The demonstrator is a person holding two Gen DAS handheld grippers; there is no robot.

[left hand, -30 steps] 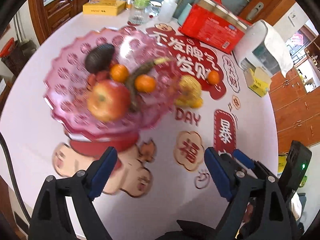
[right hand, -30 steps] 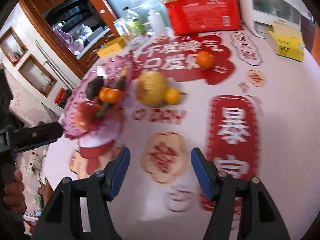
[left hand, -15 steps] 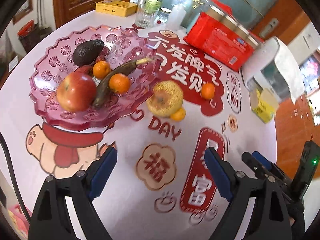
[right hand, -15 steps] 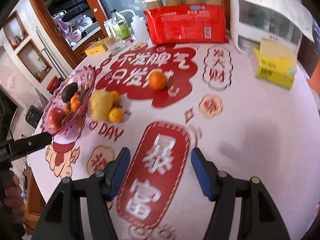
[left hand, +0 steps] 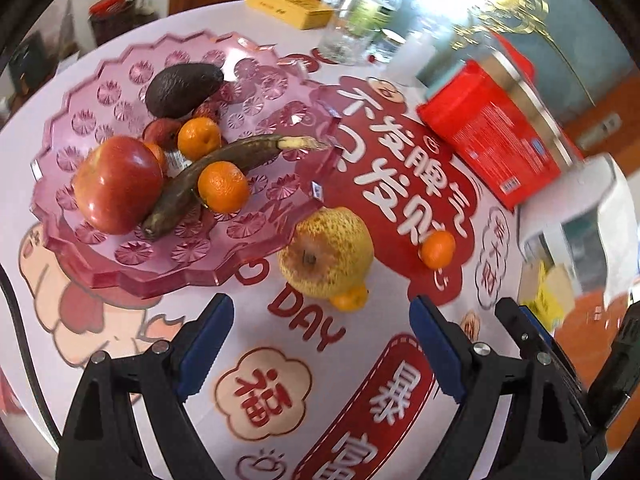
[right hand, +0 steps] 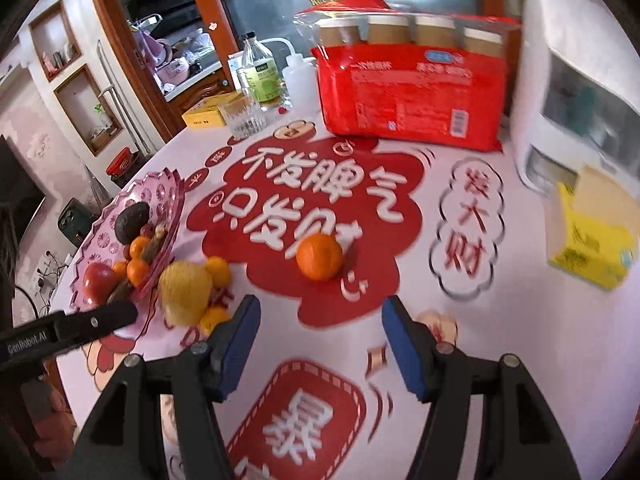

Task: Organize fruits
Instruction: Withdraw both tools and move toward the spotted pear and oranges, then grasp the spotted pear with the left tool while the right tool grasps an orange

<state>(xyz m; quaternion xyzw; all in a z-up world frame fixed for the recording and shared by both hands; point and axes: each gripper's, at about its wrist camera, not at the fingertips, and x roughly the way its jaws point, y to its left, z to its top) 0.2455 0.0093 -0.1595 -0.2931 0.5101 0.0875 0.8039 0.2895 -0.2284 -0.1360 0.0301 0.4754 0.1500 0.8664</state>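
Fruit is split between a pink dish (left hand: 120,268) at the table's left, holding an apple (left hand: 116,184), avocado (left hand: 182,88), banana (left hand: 212,172) and small oranges, and the table (right hand: 500,340) beside it, where a yellow pear (left hand: 326,252) and more oranges lie loose. We hold both claws wide open and empty, the left claw (left hand: 320,352) just short of the pear, the right claw (right hand: 318,344) facing a lone orange (right hand: 319,257). We judge the round fruit could roll off if a finger nudges it before closing, and the pear sits so near the dish's rim that the left claw might knock it.
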